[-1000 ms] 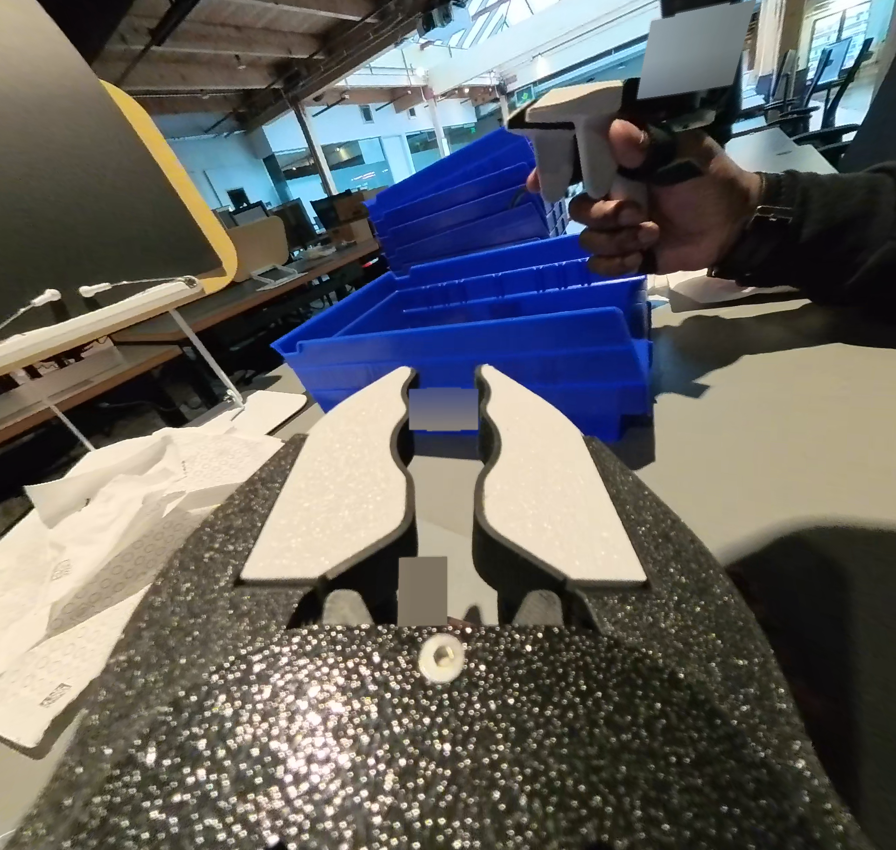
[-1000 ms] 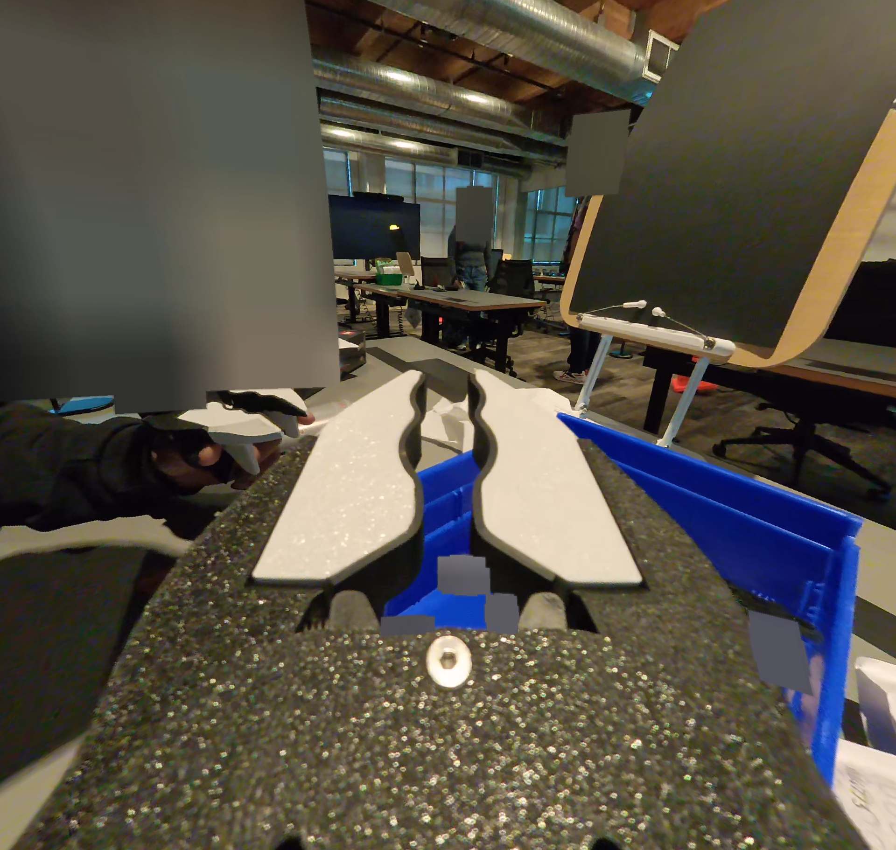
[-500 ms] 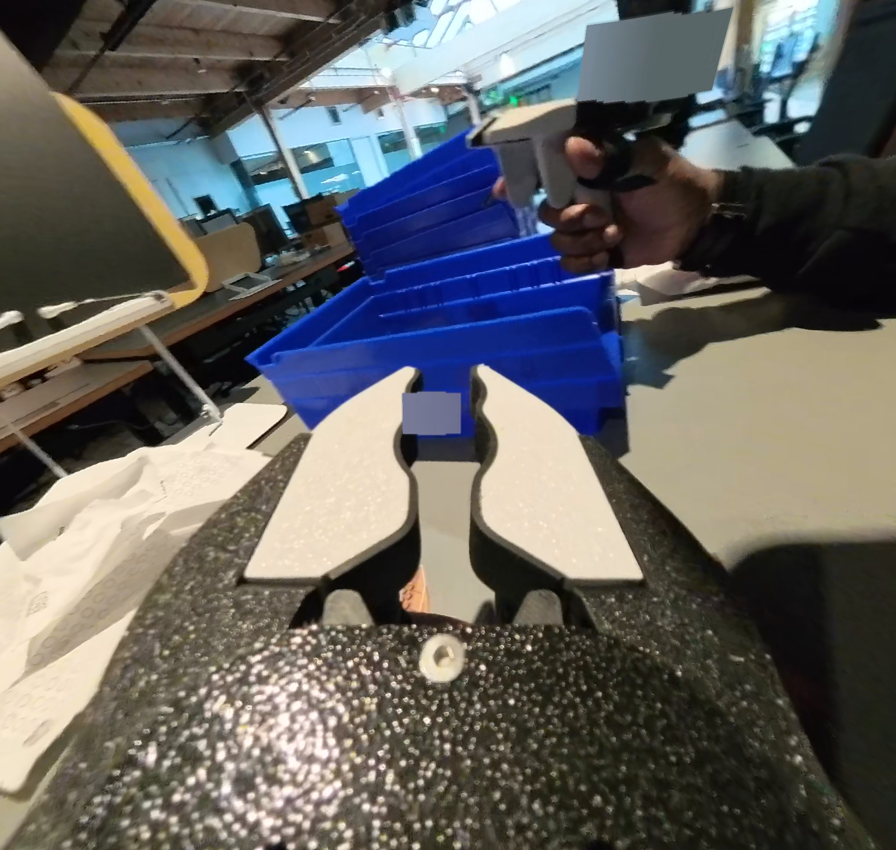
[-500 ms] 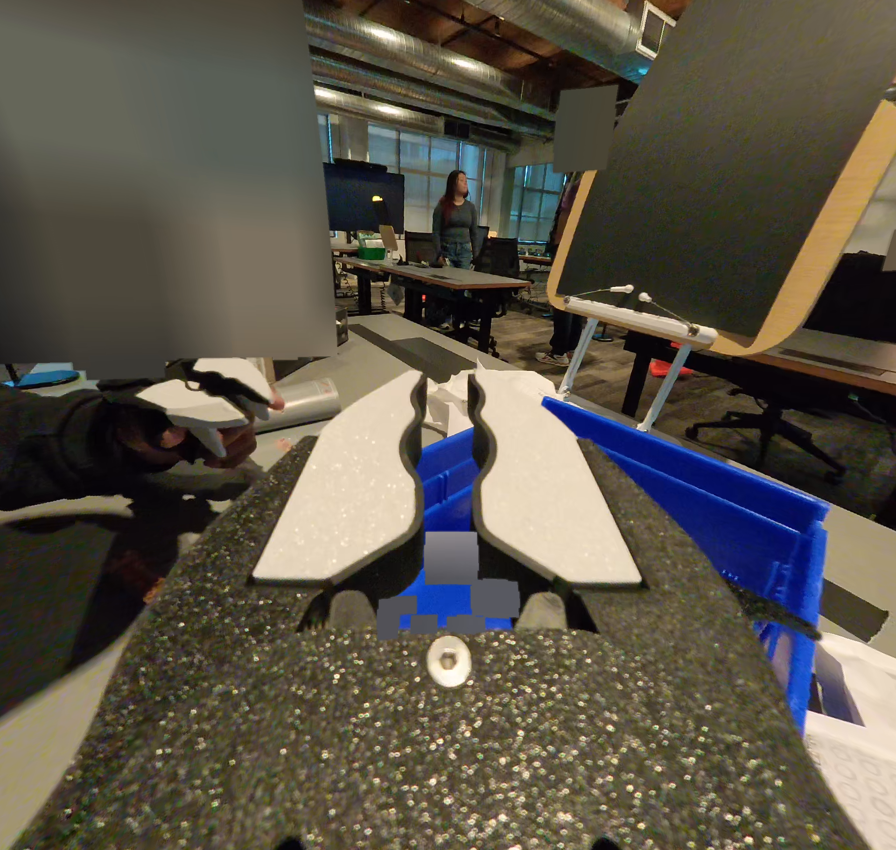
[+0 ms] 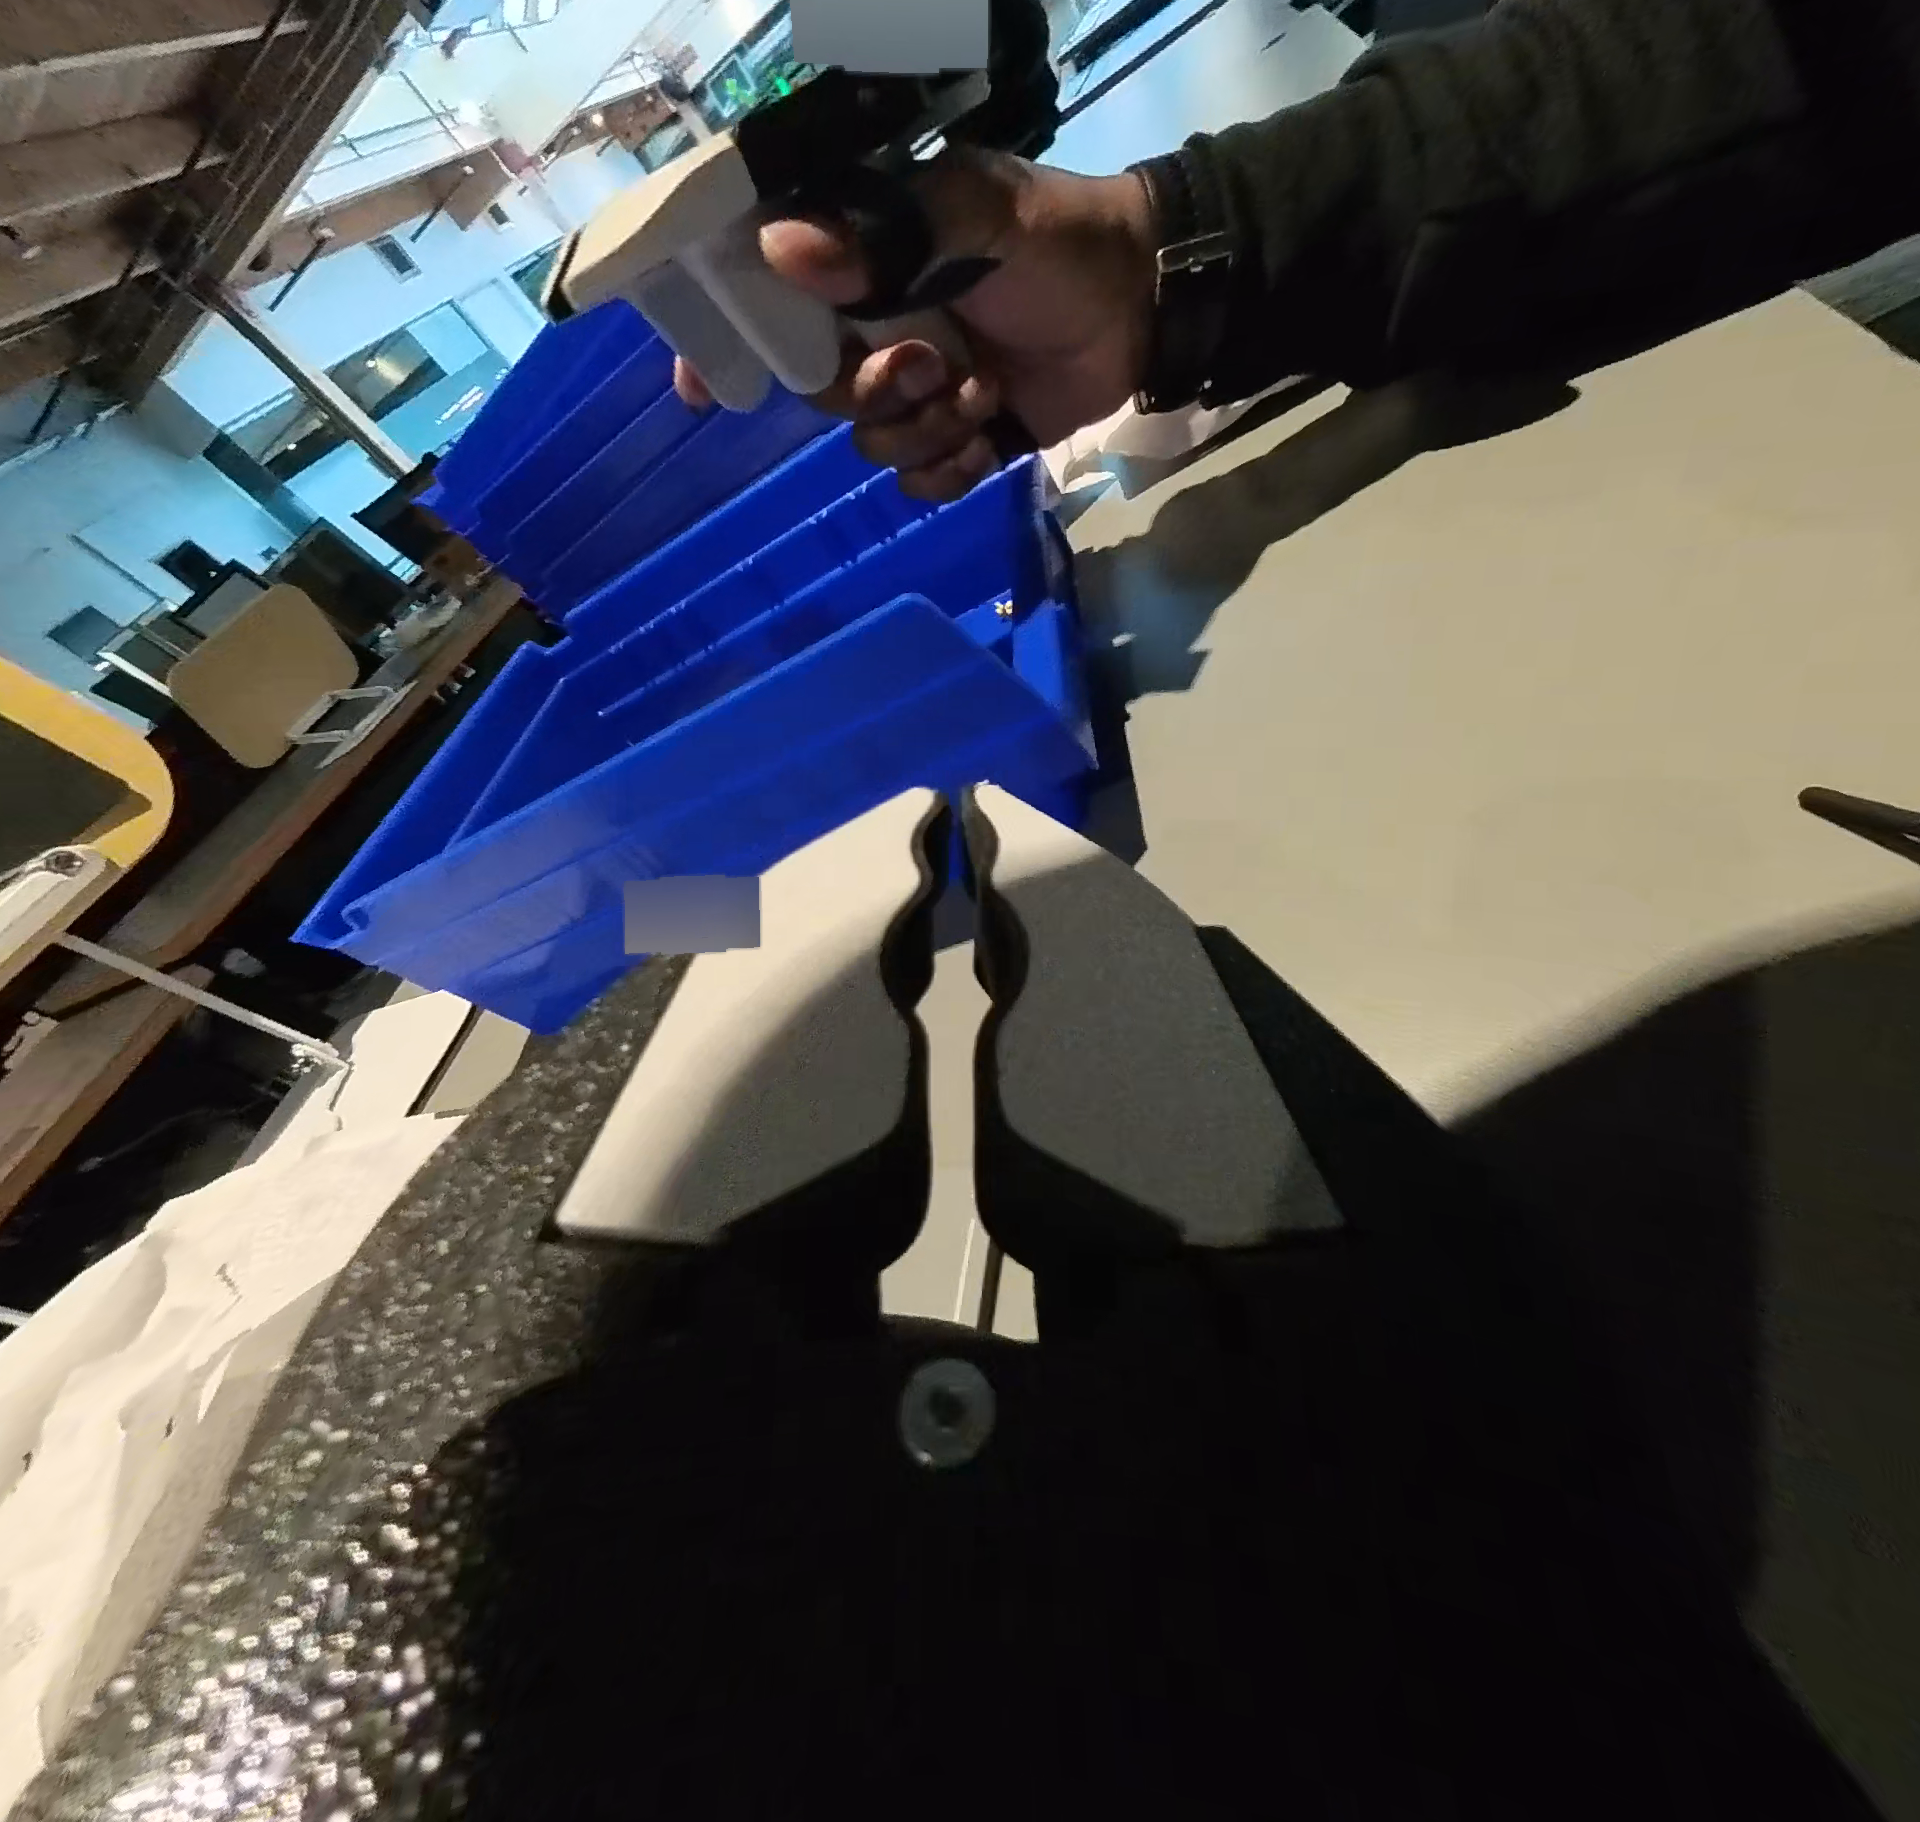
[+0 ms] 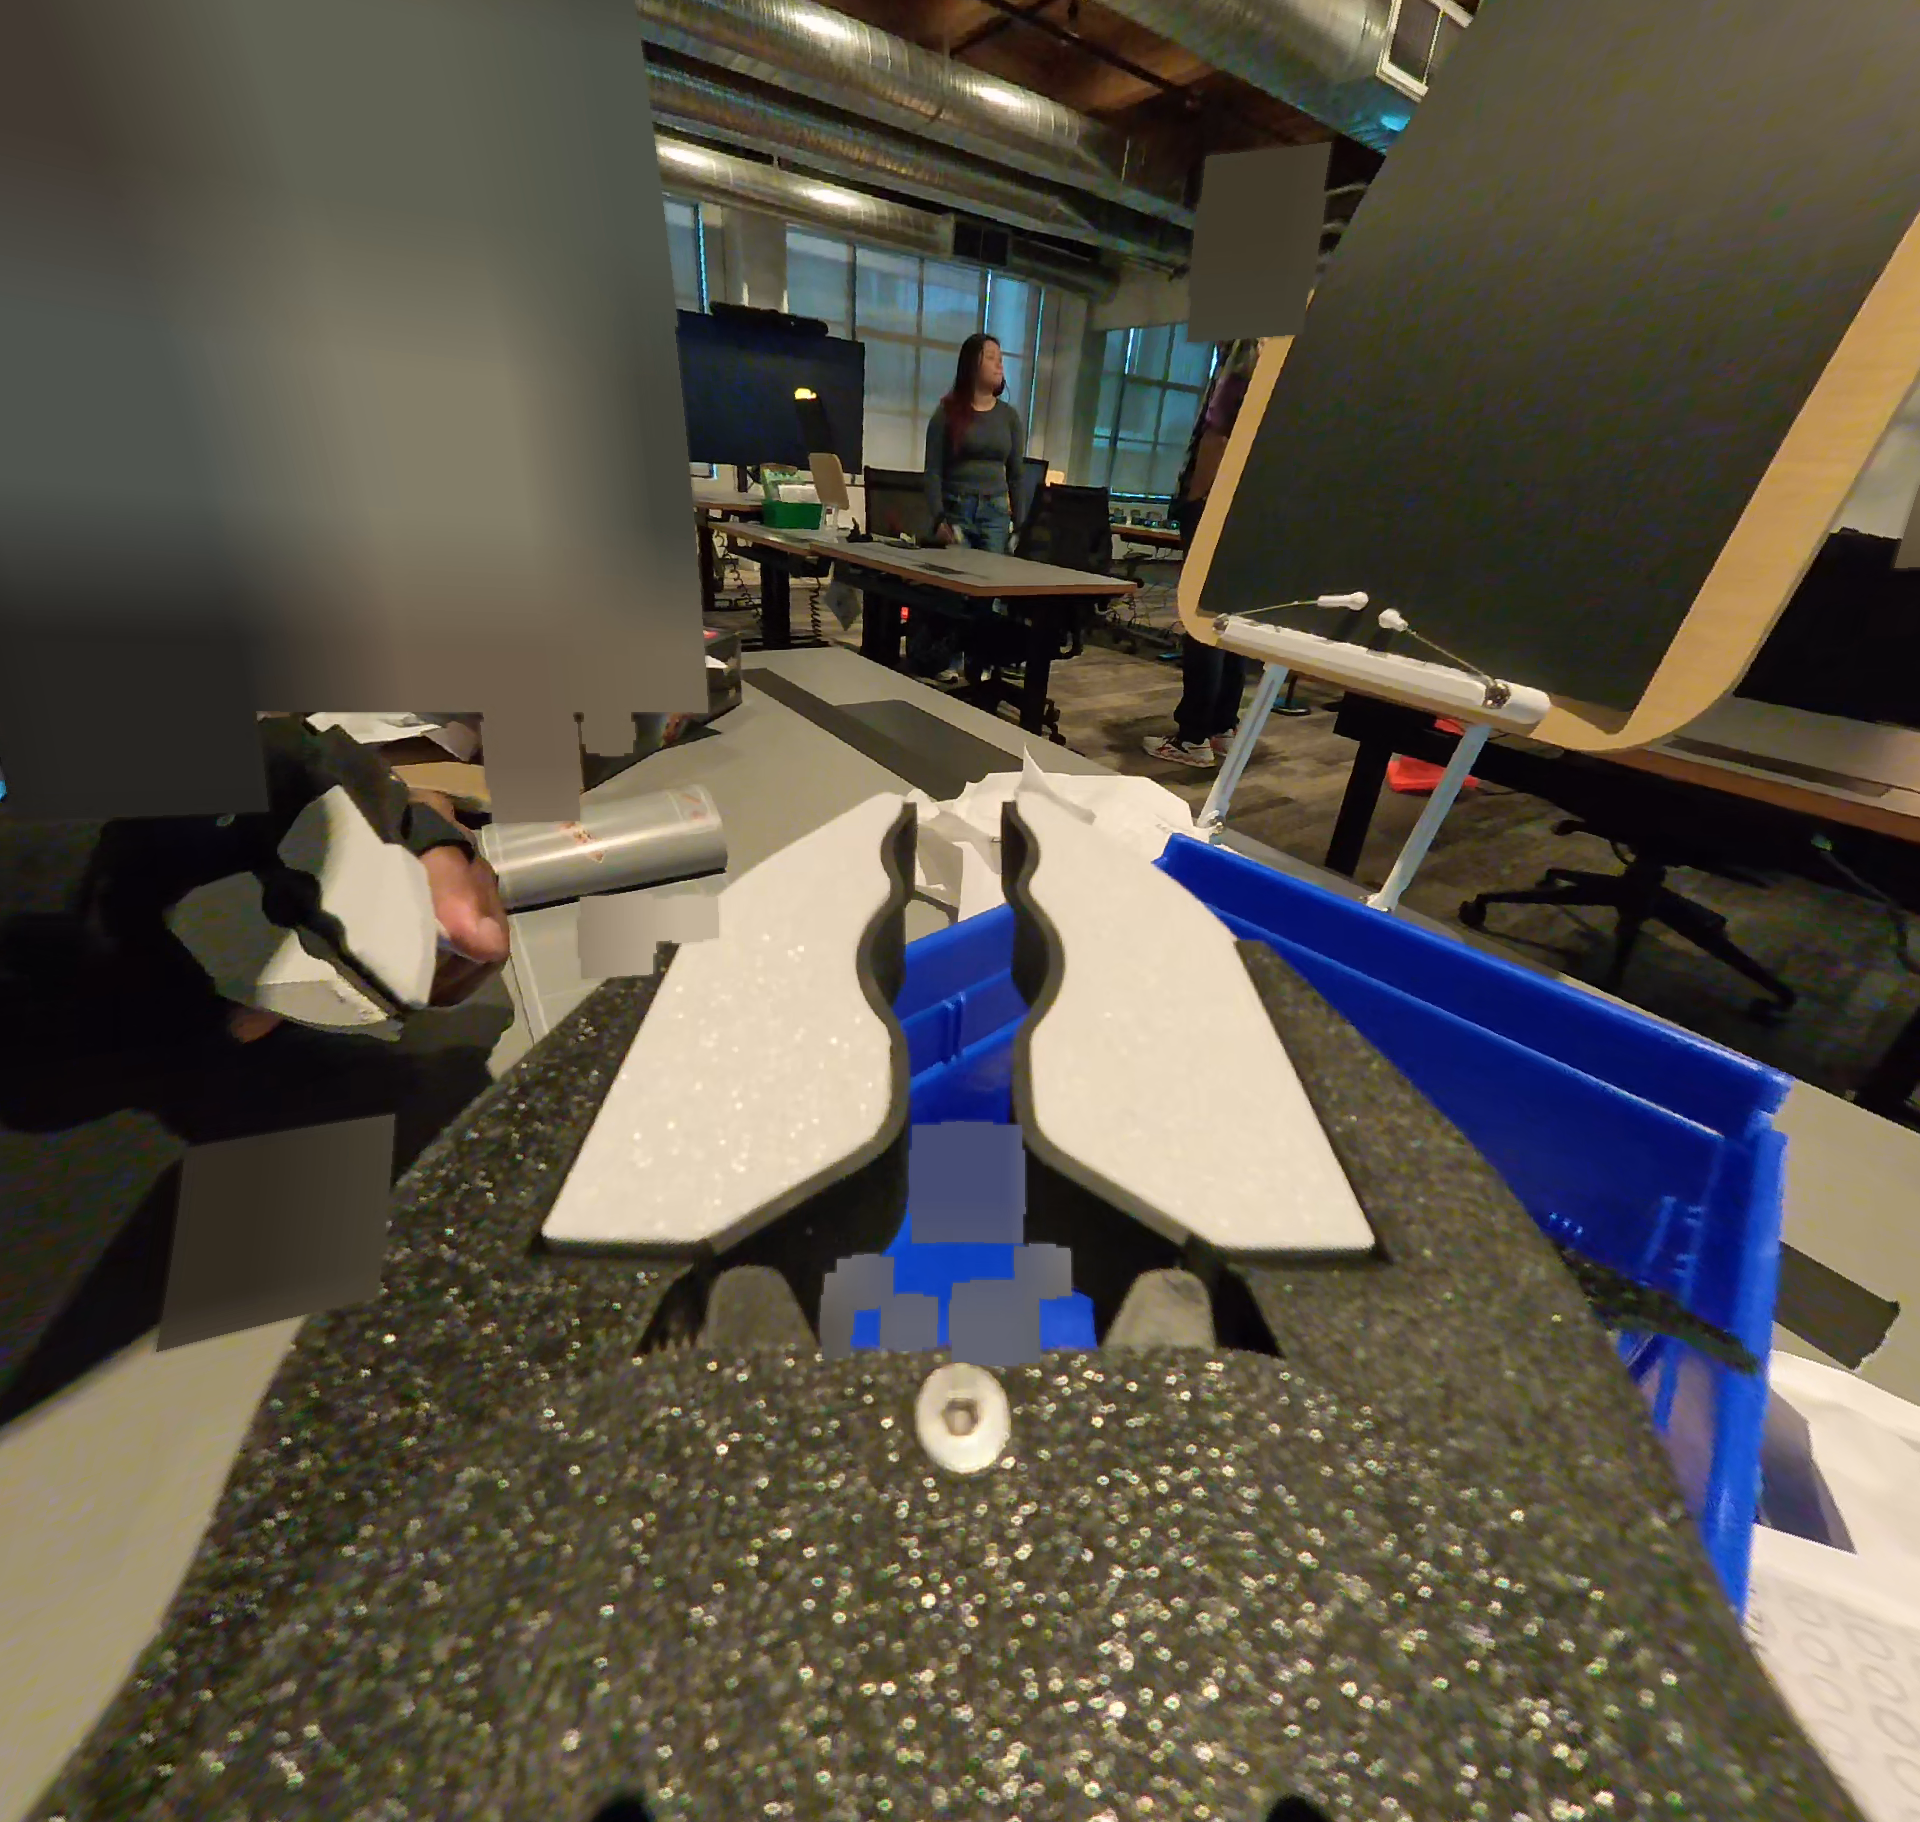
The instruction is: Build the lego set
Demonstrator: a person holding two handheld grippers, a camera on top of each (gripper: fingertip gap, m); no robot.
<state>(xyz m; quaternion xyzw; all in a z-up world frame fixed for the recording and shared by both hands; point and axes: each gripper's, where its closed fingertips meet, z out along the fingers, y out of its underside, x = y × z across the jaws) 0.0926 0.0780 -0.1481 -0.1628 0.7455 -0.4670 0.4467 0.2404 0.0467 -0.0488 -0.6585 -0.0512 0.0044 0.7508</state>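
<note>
My left gripper (image 5: 958,806) is shut, its jaws nearly touching, tilted low over the grey table (image 5: 1507,733) in front of the blue bins (image 5: 727,733). I see nothing between its jaws. My right gripper (image 6: 956,822) is open by a narrow gap and empty, held over the blue bins (image 6: 1455,1024). It also shows in the left wrist view (image 5: 665,255), held in a hand above the bins. The left gripper shows at the left of the right wrist view (image 6: 353,931). A small yellow piece (image 5: 1003,609) lies in one bin. No other brick is visible.
Crumpled white paper (image 5: 156,1357) lies left of the bins and shows past them in the right wrist view (image 6: 977,806). A silver cylinder (image 6: 613,842) lies on the table. A black board on a white stand (image 6: 1558,318) is behind. A thin dark object (image 5: 1860,816) lies at the right edge. My right fingertips sit around 20 cm from my left ones.
My left gripper has closed from a clear gap to nearly touching and has tilted sideways, closer to the bins. The right gripper stays over the bins with the same gap.
</note>
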